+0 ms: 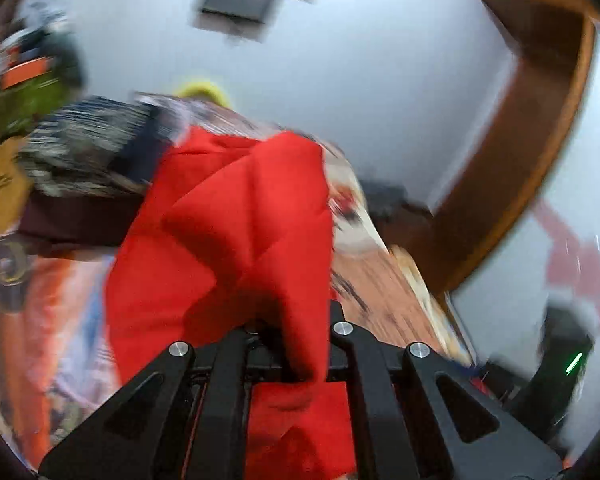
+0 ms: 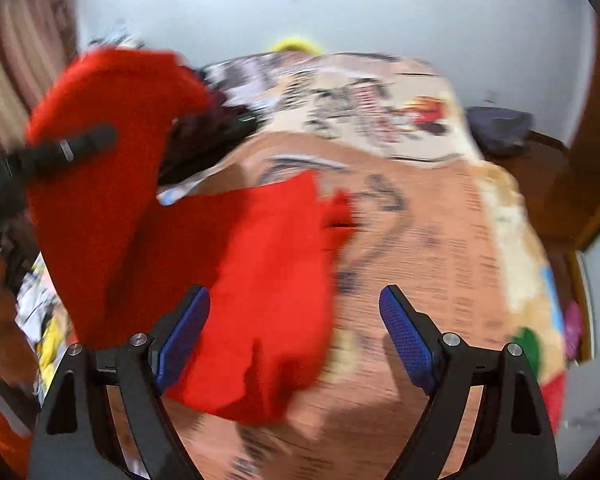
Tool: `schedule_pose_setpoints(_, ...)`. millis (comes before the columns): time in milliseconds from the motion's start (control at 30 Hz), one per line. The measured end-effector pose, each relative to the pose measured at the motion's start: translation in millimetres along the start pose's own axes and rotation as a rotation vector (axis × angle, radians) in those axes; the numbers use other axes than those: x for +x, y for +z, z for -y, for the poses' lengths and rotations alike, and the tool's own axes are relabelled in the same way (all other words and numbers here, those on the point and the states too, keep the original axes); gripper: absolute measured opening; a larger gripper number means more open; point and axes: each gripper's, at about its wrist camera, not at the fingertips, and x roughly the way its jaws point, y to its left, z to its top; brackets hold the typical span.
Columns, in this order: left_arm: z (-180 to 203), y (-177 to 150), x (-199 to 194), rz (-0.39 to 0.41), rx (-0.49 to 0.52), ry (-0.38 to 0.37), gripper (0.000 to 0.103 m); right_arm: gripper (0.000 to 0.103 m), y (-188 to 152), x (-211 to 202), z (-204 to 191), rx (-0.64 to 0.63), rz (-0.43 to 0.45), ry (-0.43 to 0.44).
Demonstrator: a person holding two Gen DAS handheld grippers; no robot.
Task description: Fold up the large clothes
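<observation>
A large red garment [image 1: 236,216] hangs from my left gripper [image 1: 292,320], which is shut on a bunched edge of it; the cloth hides the fingertips. In the right wrist view the same left gripper [image 2: 88,142] reaches in from the left and holds one end of the red garment [image 2: 268,264] raised. The rest trails down onto the bed. My right gripper [image 2: 294,308] stands open low over the bed. Its blue pads [image 2: 408,340] are wide apart, and the red cloth lies beneath and beside the left pad, ungripped. Both views are blurred by motion.
The bed's printed orange and cream cover [image 2: 440,240] fills the middle. A pile of dark and striped clothes [image 1: 84,148] sits at its far left. A dark bundle [image 2: 500,124] rests on brown wood at the right. A wooden frame [image 1: 540,140] stands against the pale wall.
</observation>
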Motion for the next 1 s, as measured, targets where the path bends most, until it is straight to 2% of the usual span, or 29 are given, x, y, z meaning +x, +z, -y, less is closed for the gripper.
schedule_pose_setpoints(33, 10, -10, 12, -0.047, 0.025, -0.024, 0.003, 0.085, 0, -5, 10, 0.019, 0.005, -0.021)
schedule_pose_setpoints(100, 29, -42, 46, -0.204, 0.102, -0.068, 0.003, 0.085, -6, -12, 27, 0.052, 0.006, -0.054)
schedule_pose_setpoints(167, 33, -73, 75, -0.358, 0.147, -0.064, 0.004, 0.085, -12, -16, 36, 0.071, -0.005, -0.067)
schedule_pose_setpoints(200, 33, -84, 81, -0.381, 0.162, -0.048, 0.008, 0.085, -13, -17, 39, 0.074, -0.01, -0.068)
schedule_pose_setpoints(267, 34, -97, 76, -0.346, 0.249, -0.008, 0.013, 0.085, -15, -18, 38, 0.068, -0.014, -0.065)
schedule_pose_setpoints(300, 37, -99, 71, -0.34, 0.303, 0.007, 0.02, 0.085, -15, -19, 36, 0.062, -0.012, -0.063)
schedule_pose_setpoints(333, 37, -101, 68, -0.344, 0.333, 0.015, 0.032, 0.085, -15, -21, 35, 0.055, -0.01, -0.06)
schedule_pose_setpoints(367, 37, -100, 61, -0.346, 0.355, 0.014, 0.038, 0.085, -12, -21, 29, 0.043, -0.004, -0.051)
schedule_pose_setpoints(433, 36, -95, 43, -0.323, 0.37, 0.007, 0.057, 0.085, -8, -24, 20, 0.023, 0.01, -0.034)
schedule_pose_setpoints(567, 18, -80, 1, -0.243, 0.375, 0.027, 0.065, 0.085, 2, -25, 4, -0.013, 0.05, 0.006)
schedule_pose_setpoints(700, -16, -54, -26, -0.151, 0.319, 0.111, 0.086, 0.084, 13, -16, -26, -0.067, 0.057, 0.052)
schedule_pose_setpoints(767, -34, -47, -29, -0.126, 0.305, 0.171, 0.088, 0.085, 15, -8, -40, -0.101, 0.049, 0.089)
schedule_pose_setpoints(833, -58, -44, -24, -0.147, 0.261, 0.217, 0.088, 0.085, 16, 7, -54, -0.126, 0.032, 0.113)
schedule_pose_setpoints(933, -89, -52, -7, -0.237, 0.177, 0.212, 0.088, 0.085, 12, 31, -65, -0.135, -0.017, 0.092)
schedule_pose_setpoints(1000, -100, -65, 7, -0.283, 0.178, 0.226, 0.089, 0.085, 5, 49, -66, -0.15, -0.054, 0.047)
